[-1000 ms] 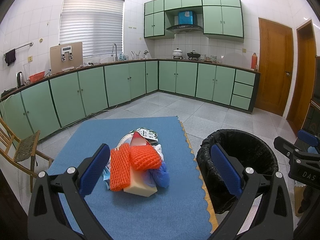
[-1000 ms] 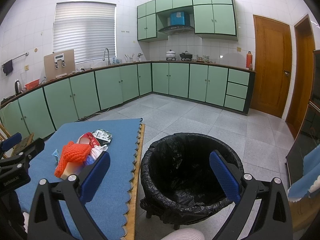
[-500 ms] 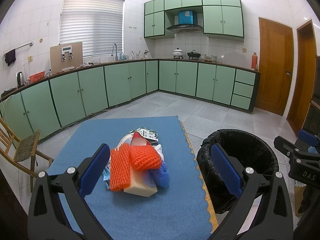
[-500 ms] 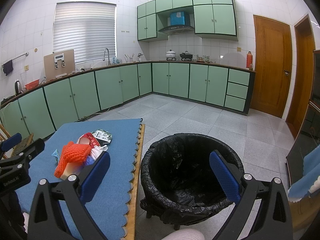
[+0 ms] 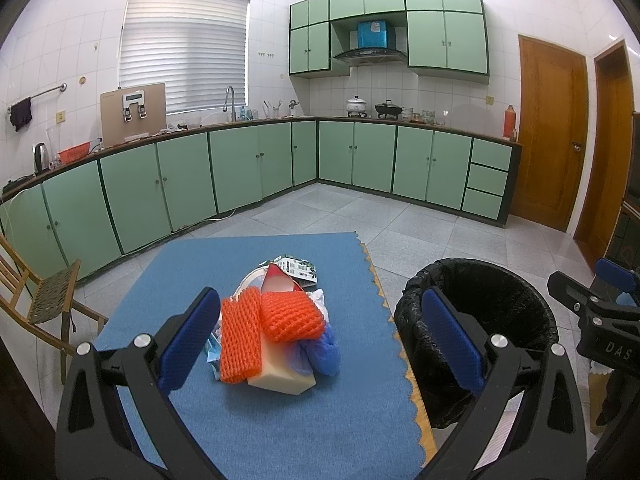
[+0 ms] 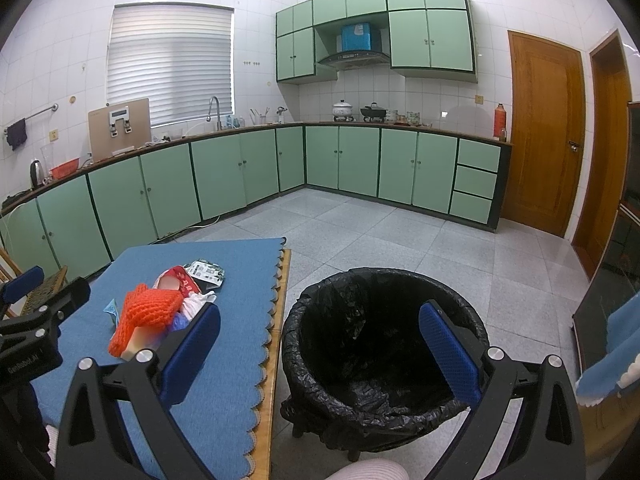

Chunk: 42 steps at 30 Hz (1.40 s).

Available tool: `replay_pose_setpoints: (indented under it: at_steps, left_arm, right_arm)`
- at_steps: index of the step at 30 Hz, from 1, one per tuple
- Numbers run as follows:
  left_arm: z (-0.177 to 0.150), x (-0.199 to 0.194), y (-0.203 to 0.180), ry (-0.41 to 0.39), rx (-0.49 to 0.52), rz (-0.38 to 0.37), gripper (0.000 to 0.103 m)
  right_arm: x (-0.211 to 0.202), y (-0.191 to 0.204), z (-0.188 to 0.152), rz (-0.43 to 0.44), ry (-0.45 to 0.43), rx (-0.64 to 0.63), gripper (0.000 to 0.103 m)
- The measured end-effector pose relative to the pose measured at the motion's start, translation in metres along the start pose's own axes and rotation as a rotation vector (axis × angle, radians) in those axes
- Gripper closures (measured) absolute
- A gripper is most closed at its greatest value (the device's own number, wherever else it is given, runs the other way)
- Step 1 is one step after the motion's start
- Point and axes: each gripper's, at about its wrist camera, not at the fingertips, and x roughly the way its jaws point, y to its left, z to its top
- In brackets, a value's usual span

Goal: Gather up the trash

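Note:
A trash pile (image 5: 276, 332) lies on the blue-covered table (image 5: 256, 432): two orange foam nets, a pale sponge block, a blue wad, white plastic, a red wrapper and a printed packet. The pile also shows in the right wrist view (image 6: 156, 316). My left gripper (image 5: 320, 344) is open and empty, held just short of the pile. A bin lined with a black bag (image 6: 380, 344) stands on the floor right of the table. My right gripper (image 6: 320, 356) is open and empty above the bin's near rim. The bin also shows in the left wrist view (image 5: 492, 320).
A wooden chair (image 5: 36, 300) stands left of the table. Green cabinets (image 5: 256, 168) line the far walls. Two wooden doors (image 5: 552, 128) are at the right. Grey tiled floor (image 6: 400, 232) lies beyond the bin.

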Motion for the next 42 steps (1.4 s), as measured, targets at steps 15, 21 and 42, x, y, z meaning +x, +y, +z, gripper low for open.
replay_pose_setpoints:
  at_steps: [15, 21, 42]
  left_arm:
    - [0.0, 0.0, 0.0, 0.002, -0.001, 0.0, 0.005]
    - [0.0, 0.002, 0.002, 0.006, -0.006, 0.002, 0.005]
    - [-0.036, 0.055, 0.113, 0.079, -0.056, 0.183, 0.005]
  right_arm:
    - [0.001, -0.001, -0.003, 0.0, -0.001, -0.001, 0.006]
    - [0.002, -0.001, -0.003, 0.002, -0.001, 0.0, 0.006]
    - [0.086, 0.088, -0.031, 0.187, 0.127, -0.075, 0.006]
